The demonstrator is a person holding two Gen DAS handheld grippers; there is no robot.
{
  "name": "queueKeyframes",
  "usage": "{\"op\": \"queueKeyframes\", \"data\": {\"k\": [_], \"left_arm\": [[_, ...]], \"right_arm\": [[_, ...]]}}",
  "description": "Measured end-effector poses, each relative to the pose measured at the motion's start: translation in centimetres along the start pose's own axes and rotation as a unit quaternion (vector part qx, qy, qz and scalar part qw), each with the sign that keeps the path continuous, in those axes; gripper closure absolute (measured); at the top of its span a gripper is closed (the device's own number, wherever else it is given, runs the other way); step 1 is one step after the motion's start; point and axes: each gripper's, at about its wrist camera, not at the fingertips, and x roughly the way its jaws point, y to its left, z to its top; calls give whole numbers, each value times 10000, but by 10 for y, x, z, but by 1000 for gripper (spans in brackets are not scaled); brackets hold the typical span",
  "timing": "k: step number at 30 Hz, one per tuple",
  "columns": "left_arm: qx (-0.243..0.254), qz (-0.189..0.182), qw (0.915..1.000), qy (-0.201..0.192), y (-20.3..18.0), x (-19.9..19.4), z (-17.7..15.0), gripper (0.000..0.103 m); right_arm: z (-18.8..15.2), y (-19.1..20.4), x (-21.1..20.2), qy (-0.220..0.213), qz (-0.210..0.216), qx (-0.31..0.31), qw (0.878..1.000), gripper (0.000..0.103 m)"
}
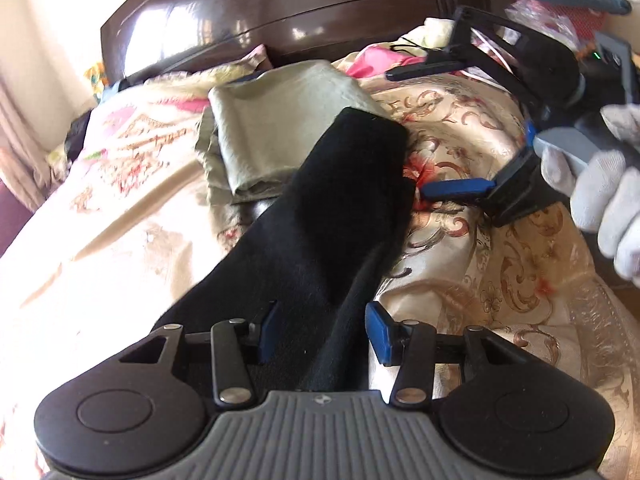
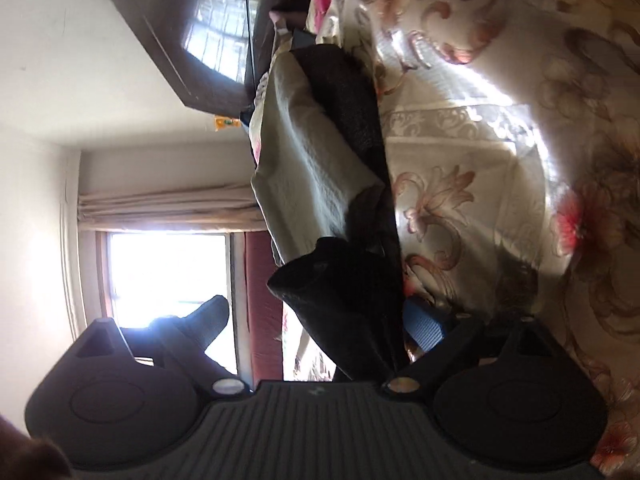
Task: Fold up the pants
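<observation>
The black pants (image 1: 340, 216) lie folded in a long strip on the floral bedspread (image 1: 500, 264), running from my left gripper toward the headboard. My left gripper (image 1: 324, 332) is open, its blue pads either side of the near end of the strip. My right gripper (image 1: 416, 136) is open wide at the strip's right edge, turned on its side, its lower blue finger (image 1: 456, 189) low on the bedspread and the upper one high. In the right wrist view the pants (image 2: 344, 280) hang between its fingers (image 2: 424, 326).
A folded olive-green garment (image 1: 280, 128) lies under the far end of the pants, near the dark wooden headboard (image 1: 260, 12). Pink and floral bedding (image 1: 372, 58) is piled at the head. A bright window (image 2: 168, 276) and curtains are on the left.
</observation>
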Motion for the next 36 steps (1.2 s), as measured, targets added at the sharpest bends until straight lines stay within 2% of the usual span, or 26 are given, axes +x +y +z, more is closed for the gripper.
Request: {"op": "queueKeyframes", "data": {"k": [2,4,6,8,9,12,13,15,16,18,19,20,22,24,26,29,32,35,36], "left_arm": [[-116,7,9999,29,2,-1,-2,42],[-102,45,9999,37,2,-1,-3,42],[-84,58,9999,58,2,0,-3,42],[-70,86,9999,77,1,2,-5,42],[-85,90,9999,91,1,2,-6,42],[-148,91,9998,93,1,2,-8,42],[-165,99,9998,85,1,2,-9,42],[-228,117,9996,82,5,0,-12,42],[-270,143,9995,88,7,0,-14,42],[-411,218,9989,111,13,-2,-20,42],[-519,250,9982,132,17,-3,-25,42],[-596,275,9977,159,20,-4,-29,42],[-723,279,9968,188,24,-8,-38,42],[-801,328,9962,134,27,-15,-45,42],[-894,417,9951,93,31,-23,-49,42],[-1261,528,9906,-86,48,-46,-62,42],[-1591,784,9838,-256,66,-75,-80,42],[-1858,1287,9735,-359,87,-109,-109,42],[-1961,1425,9695,-376,93,-118,-118,42]], "right_arm": [[-1,8,1,71,-179,-405,9990,9],[-5,23,7,273,-555,-989,9932,9],[-10,40,16,594,-1135,-1631,9783,9],[-17,56,29,808,-1533,-2142,9613,8],[-22,62,36,880,-1673,-2371,9529,8],[-33,66,59,983,-1739,-2577,9454,8],[-36,68,67,965,-1868,-2699,9397,15],[-37,67,80,900,-2074,-2907,9297,45],[-32,63,86,1001,-2140,-2817,9300,89],[-20,47,82,1239,-1933,-1932,9539,92],[-18,47,73,1160,-1809,-1743,9610,93],[-19,53,66,1109,-1694,-1740,9637,93],[-24,73,52,1044,-1165,-1756,9719,93],[-30,91,50,1063,-898,-1878,9723,93],[-42,109,59,1253,-767,-2045,9678,93],[-78,143,76,1706,-461,-2452,9532,93],[-130,178,100,2246,-158,-3027,9261,93],[-185,198,130,2782,-45,-3393,8986,93],[-211,204,143,3014,-6,-3533,8856,93]]}}
